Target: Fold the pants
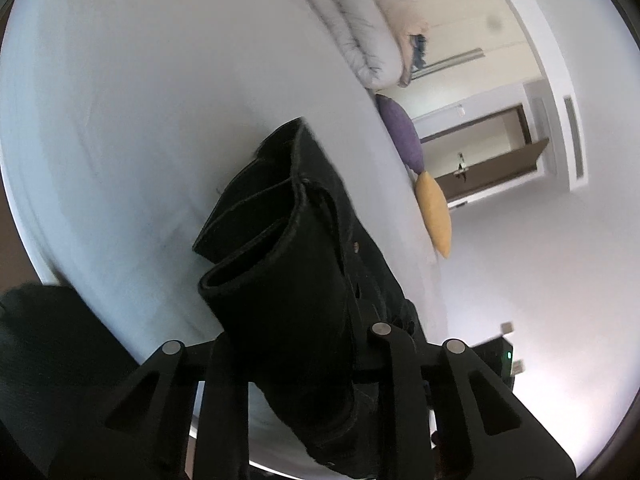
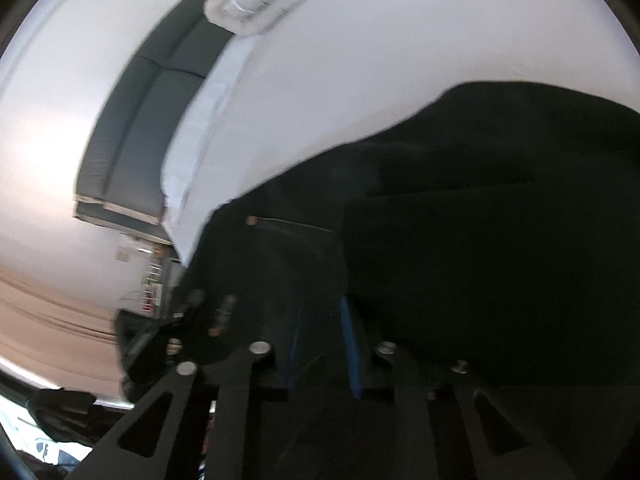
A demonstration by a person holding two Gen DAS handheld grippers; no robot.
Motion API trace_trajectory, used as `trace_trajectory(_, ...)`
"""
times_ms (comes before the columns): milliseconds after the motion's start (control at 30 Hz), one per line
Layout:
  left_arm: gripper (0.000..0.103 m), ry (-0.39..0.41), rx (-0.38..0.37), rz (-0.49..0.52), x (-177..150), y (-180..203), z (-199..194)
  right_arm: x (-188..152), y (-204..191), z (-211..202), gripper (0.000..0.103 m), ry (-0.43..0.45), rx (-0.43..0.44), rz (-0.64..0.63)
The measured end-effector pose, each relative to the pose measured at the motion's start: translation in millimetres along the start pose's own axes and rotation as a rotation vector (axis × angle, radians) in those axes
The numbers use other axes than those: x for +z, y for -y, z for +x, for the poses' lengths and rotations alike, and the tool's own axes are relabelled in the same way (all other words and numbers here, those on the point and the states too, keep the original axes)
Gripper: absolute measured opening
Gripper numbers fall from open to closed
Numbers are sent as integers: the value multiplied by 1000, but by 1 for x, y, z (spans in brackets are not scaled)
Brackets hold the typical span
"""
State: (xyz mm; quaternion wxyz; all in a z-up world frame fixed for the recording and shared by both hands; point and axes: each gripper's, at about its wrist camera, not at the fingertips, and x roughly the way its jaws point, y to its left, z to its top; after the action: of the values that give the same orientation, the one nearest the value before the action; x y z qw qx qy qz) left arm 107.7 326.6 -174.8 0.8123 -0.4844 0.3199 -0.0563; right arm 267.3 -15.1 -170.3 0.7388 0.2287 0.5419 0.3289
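The black pants (image 1: 296, 248) are bunched into thick folded layers above the white bed sheet (image 1: 140, 100). My left gripper (image 1: 304, 344) is shut on the pants; the cloth fills the gap between its fingers and hides the tips. In the right wrist view the black pants (image 2: 460, 220) fill the lower right, with a small metal rivet showing. My right gripper (image 2: 320, 320) is shut on the pants, its blue pads (image 2: 350, 344) pressed against the cloth. Both views are tilted and blurred.
A rolled pale duvet (image 1: 360, 28) lies at the far end of the bed, with a purple cushion (image 1: 400, 132) and a yellow cushion (image 1: 434, 216) at the bed's edge. A brown door (image 1: 492, 164) stands behind. A dark headboard (image 2: 136, 120) shows in the right wrist view.
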Motion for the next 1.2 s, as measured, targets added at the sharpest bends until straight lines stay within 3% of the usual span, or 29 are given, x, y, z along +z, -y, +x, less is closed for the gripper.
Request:
trace_trajectory(33,20,6,8,22,1,5,-2,1,1,4,1,-12,-29,0)
trace_trajectory(67,19,11,11,39,1,10,-3,2,3,7,0,-19,-52,0)
trace_trajectory(400,16,33,24,138,-2,44,-7,-1,12,16,0,-6,-130,-3)
trace_trajectory(533,15,43,29,202,0,74,-6,-5,16,15,0,18,-118,-11)
trace_trajectory(633,15,49,40,305,1,108,-2,-5,23,3,0,45,-30,1)
trace_trajectory(667,15,50,48,385,-2,130,1,-5,29,-5,4,52,5,30)
trace_trajectory(733,15,45,55,503,-9,164,8,-6,42,-32,40,109,104,96)
trace_trajectory(767,15,40,57,577,-17,184,14,-7,50,-53,45,167,162,118)
trace_trajectory(867,15,-2,60,817,-56,245,39,-6,73,-97,49,247,266,153)
trace_trajectory(1000,15,-104,151,1205,-150,298,97,-11,110,-144,65,321,336,207)
trace_trajectory(1100,18,-142,245,1452,-219,296,137,-24,146,-165,77,343,367,278)
trace_trajectory(1200,20,-191,310,1605,-263,281,159,-37,162,-164,76,335,366,322)
